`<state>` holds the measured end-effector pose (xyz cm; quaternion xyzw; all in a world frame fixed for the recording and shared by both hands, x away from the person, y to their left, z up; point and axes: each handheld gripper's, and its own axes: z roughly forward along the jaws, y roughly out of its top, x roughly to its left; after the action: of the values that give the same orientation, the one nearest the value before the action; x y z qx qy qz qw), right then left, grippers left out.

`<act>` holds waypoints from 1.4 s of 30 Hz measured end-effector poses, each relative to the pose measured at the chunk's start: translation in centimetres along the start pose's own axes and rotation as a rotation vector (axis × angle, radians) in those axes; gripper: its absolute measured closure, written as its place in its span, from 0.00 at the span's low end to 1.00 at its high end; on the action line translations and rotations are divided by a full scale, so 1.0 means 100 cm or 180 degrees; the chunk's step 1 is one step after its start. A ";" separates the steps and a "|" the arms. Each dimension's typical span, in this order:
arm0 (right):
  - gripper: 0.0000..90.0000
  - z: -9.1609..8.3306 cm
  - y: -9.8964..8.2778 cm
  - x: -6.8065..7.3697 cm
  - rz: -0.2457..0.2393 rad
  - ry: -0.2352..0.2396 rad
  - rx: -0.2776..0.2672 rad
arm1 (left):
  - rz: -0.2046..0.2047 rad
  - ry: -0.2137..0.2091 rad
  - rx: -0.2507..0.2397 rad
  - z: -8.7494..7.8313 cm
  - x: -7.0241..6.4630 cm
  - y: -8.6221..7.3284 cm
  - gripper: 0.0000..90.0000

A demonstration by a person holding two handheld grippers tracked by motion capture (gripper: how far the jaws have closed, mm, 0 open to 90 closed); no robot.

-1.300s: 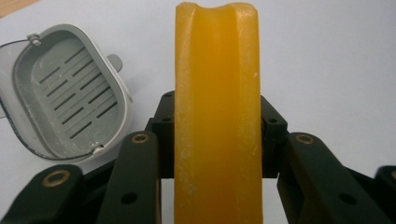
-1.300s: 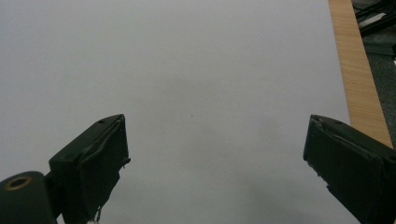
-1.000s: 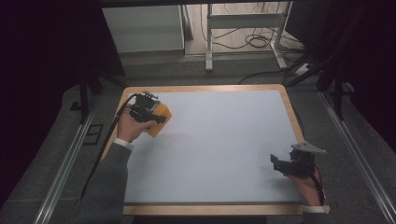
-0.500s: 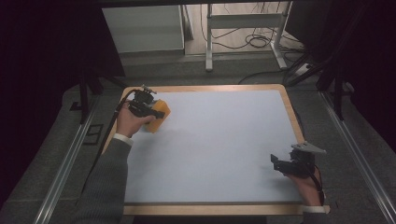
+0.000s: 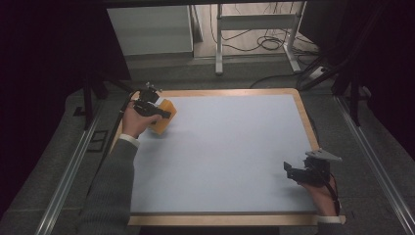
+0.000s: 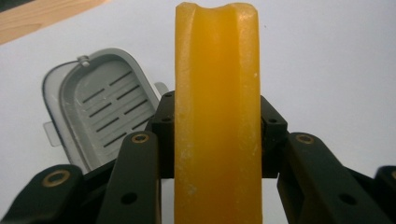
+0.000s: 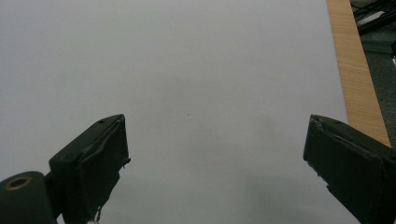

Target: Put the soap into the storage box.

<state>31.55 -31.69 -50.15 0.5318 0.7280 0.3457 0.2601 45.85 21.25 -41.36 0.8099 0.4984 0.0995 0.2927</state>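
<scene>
Keeping the left gripper (image 6: 217, 140) clenched on the soap (image 6: 217, 112), aim it squarely over the dish (image 6: 100, 105) at left; right gripper (image 7: 215, 149) stays released.

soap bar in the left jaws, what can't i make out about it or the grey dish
- Soap bar: lower end cut off by the bottom edge of the left gripper view; in the high view the left gripper and hand cover part of it.
- Grey slotted dish: its near corner is hidden behind the jaws in the left gripper view.
</scene>
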 end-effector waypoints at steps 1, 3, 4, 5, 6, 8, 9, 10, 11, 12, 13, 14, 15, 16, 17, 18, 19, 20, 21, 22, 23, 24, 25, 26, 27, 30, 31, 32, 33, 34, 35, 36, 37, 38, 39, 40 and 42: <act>0.07 0.000 0.000 0.000 0.0005 0.0001 0.0000 | -0.0029 -0.0008 -0.0011 0.001 0.002 0.001 0.68; 0.07 0.000 0.000 -0.001 0.0004 0.0001 0.0002 | -0.0061 -0.0005 -0.0016 0.001 0.003 0.001 0.68; 0.07 0.000 0.000 -0.001 0.0002 0.0001 0.0003 | -0.0083 0.0013 -0.0002 0.003 0.007 0.002 0.68; 0.07 0.000 0.000 -0.001 0.0001 0.0001 0.0003 | -0.0117 0.0031 -0.0006 0.004 0.009 0.003 0.68; 0.07 0.000 0.000 -0.001 0.0002 0.0002 0.0004 | -0.0127 0.0041 -0.0005 0.005 0.011 0.004 0.68; 0.07 0.000 0.000 -0.001 0.0004 0.0005 0.0006 | -0.0170 0.0042 -0.0001 0.006 0.014 0.005 0.68; 0.07 0.000 0.000 -0.001 0.0007 0.0000 0.0003 | -0.0180 0.0049 0.0005 0.007 0.016 0.006 0.68; 0.07 0.000 0.000 -0.001 0.0007 -0.0003 0.0005 | -0.0200 0.0051 0.0005 0.008 0.018 0.007 0.68; 0.07 0.000 0.000 -0.001 0.0006 -0.0004 0.0006 | -0.0200 0.0051 0.0005 0.008 0.018 0.007 0.68; 0.07 0.000 -0.001 -0.001 0.0004 -0.0006 0.0007 | -0.0235 0.0060 -0.0003 0.009 0.021 0.007 0.68; 0.07 0.000 -0.001 -0.001 0.0004 -0.0006 0.0007 | -0.0235 0.0060 -0.0003 0.009 0.021 0.007 0.68; 0.07 0.001 -0.001 -0.001 0.0014 -0.0007 0.0006 | -0.0259 0.0055 0.0015 0.012 0.025 0.008 0.68; 0.07 0.001 -0.001 -0.001 0.0014 -0.0007 0.0006 | -0.0259 0.0055 0.0015 0.012 0.025 0.008 0.68; 0.07 0.000 -0.001 -0.002 0.0011 -0.0008 0.0005 | -0.0289 0.0064 0.0019 0.014 0.028 0.008 0.68; 0.07 0.000 -0.001 -0.002 0.0008 -0.0009 0.0005 | -0.0310 0.0058 0.0034 0.016 0.030 0.009 0.68; 0.07 0.000 -0.001 -0.001 0.0006 -0.0013 0.0007 | -0.0322 0.0059 0.0046 0.017 0.032 0.010 0.68; 0.07 0.000 -0.001 -0.001 0.0004 -0.0012 0.0006 | -0.0353 0.0070 0.0043 0.018 0.035 0.011 0.68; 0.07 0.000 -0.001 -0.001 0.0004 -0.0012 0.0006 | -0.0353 0.0070 0.0043 0.018 0.035 0.011 0.68; 0.07 0.000 -0.001 -0.001 0.0003 -0.0015 0.0009 | -0.0369 0.0084 0.0049 0.019 0.038 0.012 0.68; 0.07 0.000 -0.001 -0.001 0.0002 -0.0016 0.0011 | -0.0417 0.0078 0.0036 0.020 0.042 0.012 0.68; 0.07 0.000 -0.001 -0.001 0.0002 -0.0016 0.0011 | -0.0417 0.0078 0.0036 0.020 0.042 0.012 0.68; 0.07 0.001 -0.001 -0.002 0.0006 -0.0016 0.0013 | -0.0457 0.0092 0.0040 0.022 0.048 0.013 0.68; 0.07 0.001 -0.001 -0.002 0.0004 -0.0020 0.0019 | -0.0457 0.0092 0.0040 0.022 0.048 0.013 0.68; 0.07 0.001 -0.001 -0.002 0.0004 -0.0022 0.0020 | -0.0485 0.0108 0.0031 0.022 0.051 0.013 0.68; 0.07 0.001 -0.001 -0.002 0.0006 -0.0017 0.0025 | -0.0522 0.0113 0.0019 0.023 0.053 0.013 0.68; 0.07 0.002 -0.002 -0.002 -0.0001 -0.0017 0.0033 | -0.0547 0.0145 0.0021 0.025 0.055 0.013 0.68; 0.07 0.002 -0.002 -0.002 -0.0001 -0.0017 0.0033 | -0.0547 0.0145 0.0021 0.025 0.055 0.013 0.68; 0.07 0.002 -0.002 -0.002 0.0001 -0.0023 0.0034 | -0.0601 0.0193 0.0028 0.026 0.058 0.014 0.68; 0.07 0.002 -0.002 -0.002 0.0001 -0.0023 0.0034 | -0.0601 0.0193 0.0028 0.026 0.058 0.014 0.68; 0.07 0.002 -0.002 -0.002 0.0003 -0.0022 0.0034 | -0.0652 0.0235 0.0007 0.028 0.060 0.014 0.68; 0.07 0.002 -0.002 -0.002 0.0003 -0.0022 0.0034 | -0.0652 0.0235 0.0007 0.028 0.060 0.014 0.68; 0.07 0.002 -0.002 -0.002 0.0001 -0.0023 0.0034 | -0.0699 0.0232 0.0007 0.031 0.062 0.014 0.68; 0.07 0.002 -0.002 -0.002 0.0001 -0.0023 0.0034 | -0.0699 0.0232 0.0007 0.031 0.062 0.014 0.68; 0.07 0.002 -0.002 -0.002 0.0005 -0.0020 0.0032 | -0.0695 0.0238 0.0031 0.033 0.064 0.014 0.68; 0.07 0.002 -0.002 -0.002 0.0003 -0.0019 0.0030 | -0.0711 0.0251 0.0038 0.035 0.064 0.013 0.68; 0.07 0.002 -0.002 -0.002 0.0006 -0.0023 0.0035 | -0.0732 0.0271 0.0044 0.037 0.065 0.013 0.68; 0.07 0.002 -0.003 -0.003 0.0004 -0.0024 0.0039 | -0.0742 0.0270 0.0074 0.039 0.067 0.011 0.68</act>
<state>31.63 -31.96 -50.47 0.5351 0.7288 0.3395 0.2593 51.70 25.23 -44.70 0.7449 0.6022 0.0932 0.2715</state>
